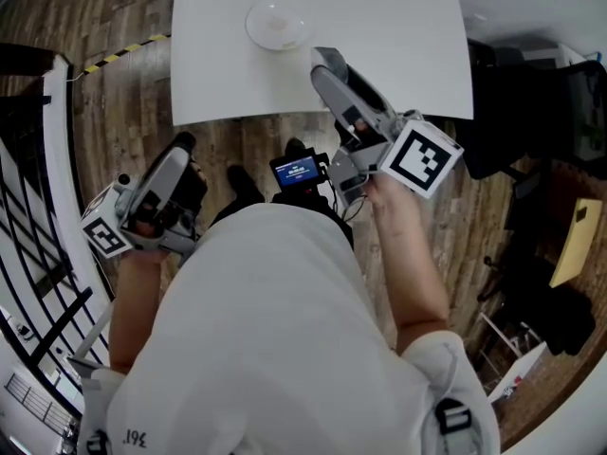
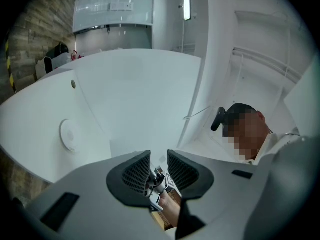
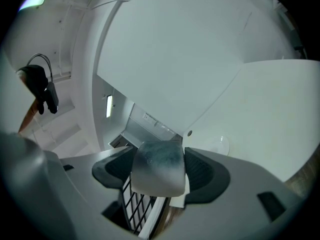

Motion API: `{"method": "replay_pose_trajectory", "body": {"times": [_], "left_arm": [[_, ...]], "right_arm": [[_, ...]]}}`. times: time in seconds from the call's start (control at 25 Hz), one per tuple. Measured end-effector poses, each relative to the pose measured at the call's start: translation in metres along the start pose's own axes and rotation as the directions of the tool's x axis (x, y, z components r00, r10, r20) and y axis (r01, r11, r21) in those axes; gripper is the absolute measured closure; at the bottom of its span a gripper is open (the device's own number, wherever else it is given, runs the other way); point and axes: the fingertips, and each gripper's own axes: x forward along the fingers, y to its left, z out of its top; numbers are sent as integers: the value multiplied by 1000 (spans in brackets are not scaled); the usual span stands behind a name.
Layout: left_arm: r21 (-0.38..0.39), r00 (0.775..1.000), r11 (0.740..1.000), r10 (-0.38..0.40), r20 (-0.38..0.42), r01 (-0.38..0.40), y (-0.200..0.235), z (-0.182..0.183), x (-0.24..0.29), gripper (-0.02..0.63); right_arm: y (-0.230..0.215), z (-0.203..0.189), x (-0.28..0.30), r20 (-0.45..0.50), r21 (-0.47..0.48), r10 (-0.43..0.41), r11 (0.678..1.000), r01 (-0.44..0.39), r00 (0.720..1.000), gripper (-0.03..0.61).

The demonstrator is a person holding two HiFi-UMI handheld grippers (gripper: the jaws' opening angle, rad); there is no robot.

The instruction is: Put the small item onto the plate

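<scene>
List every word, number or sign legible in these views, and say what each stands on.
"361": on the person's white shirt, at the head view's lower left.
Blue screen in front of the person: print too small to read.
Marker cube: square pattern only, no words.
Both gripper views: nothing legible.

We see bright, even indoor light. The white table (image 1: 398,45) is almost washed out in the head view and carries only faint shadows. A strip lamp (image 2: 186,5) glares in the left gripper view. All three pictures bulge fisheye-fashion, and both gripper views darken to black at their corners. The small item (image 3: 156,171), close to the lens, is soft and smeared.
</scene>
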Motion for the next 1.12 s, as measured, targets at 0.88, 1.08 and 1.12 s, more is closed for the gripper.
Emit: {"method": "replay_pose_trajectory", "body": {"times": [0.88, 1.08, 1.12], "left_arm": [[17, 987, 990, 137, 84, -138, 40, 26, -19, 503], [6, 976, 982, 189, 104, -191, 51, 32, -30, 503], [3, 975, 981, 194, 111, -196, 52, 33, -30, 503]], "right_arm": [[-103, -9, 92, -207, -268, -216, 951, 157, 954, 258], [-134, -20, 125, -258, -464, -308, 871, 162, 916, 258], [-143, -24, 132, -266, -514, -332, 843, 158, 905, 258]]}}
